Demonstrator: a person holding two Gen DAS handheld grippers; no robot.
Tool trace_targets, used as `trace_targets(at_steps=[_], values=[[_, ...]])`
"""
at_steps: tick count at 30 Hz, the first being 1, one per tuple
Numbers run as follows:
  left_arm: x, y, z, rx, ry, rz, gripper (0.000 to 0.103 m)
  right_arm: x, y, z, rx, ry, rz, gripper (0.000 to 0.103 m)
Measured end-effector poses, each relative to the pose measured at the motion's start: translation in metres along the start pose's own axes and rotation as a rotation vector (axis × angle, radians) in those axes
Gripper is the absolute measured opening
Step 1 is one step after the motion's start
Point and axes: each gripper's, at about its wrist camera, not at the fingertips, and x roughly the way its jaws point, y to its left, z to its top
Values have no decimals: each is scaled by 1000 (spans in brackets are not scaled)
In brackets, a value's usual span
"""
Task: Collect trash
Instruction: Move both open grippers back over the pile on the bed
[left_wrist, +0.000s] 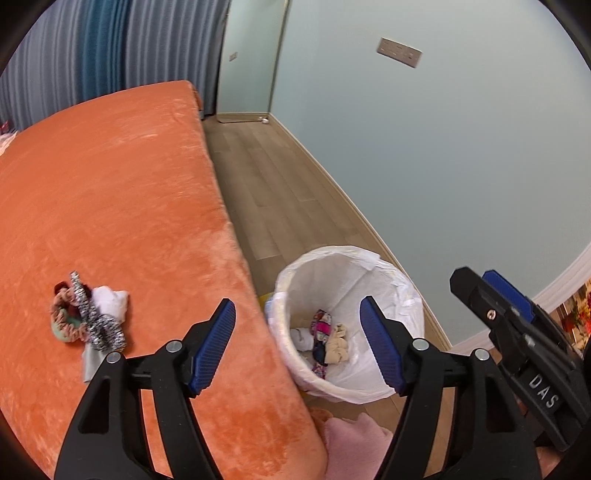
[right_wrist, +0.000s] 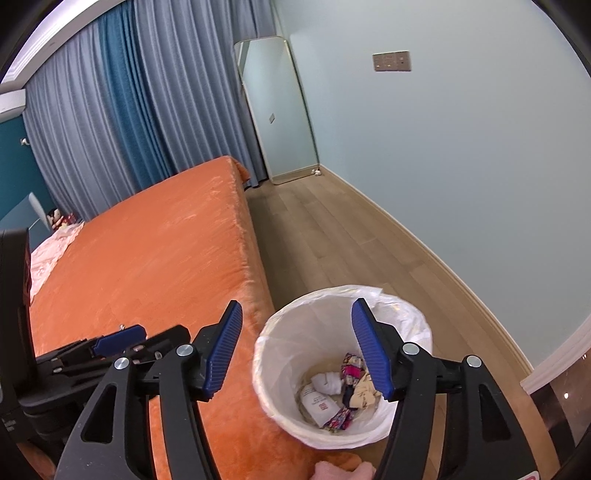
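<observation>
A white-lined trash bin (left_wrist: 391, 280) stands on the floor beside the orange bed (left_wrist: 110, 192). It holds several scraps of cloth and paper (left_wrist: 327, 341); they also show in the right wrist view (right_wrist: 343, 391), inside the bin (right_wrist: 273, 354). A small pile of trash (left_wrist: 88, 317) lies on the bed: scrunchies, a black-and-white band and white tissue. My left gripper (left_wrist: 297, 315) is open and empty, over the bed edge and the bin, to the right of the pile. My right gripper (right_wrist: 295, 321) is open and empty above the bin.
The bed (right_wrist: 147, 258) fills the left side. Wooden floor (right_wrist: 332, 229) runs between the bed and the pale blue wall. A mirror (right_wrist: 280, 110) leans in the far corner by the curtains (right_wrist: 110, 110). A pink cloth (left_wrist: 354, 443) lies near the bin.
</observation>
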Motion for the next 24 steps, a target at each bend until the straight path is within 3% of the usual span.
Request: trace_targets(at_steps=[24], values=[[-39,155,-46,-257,-5,176,67,24,116,-32,-143,102,114,65]])
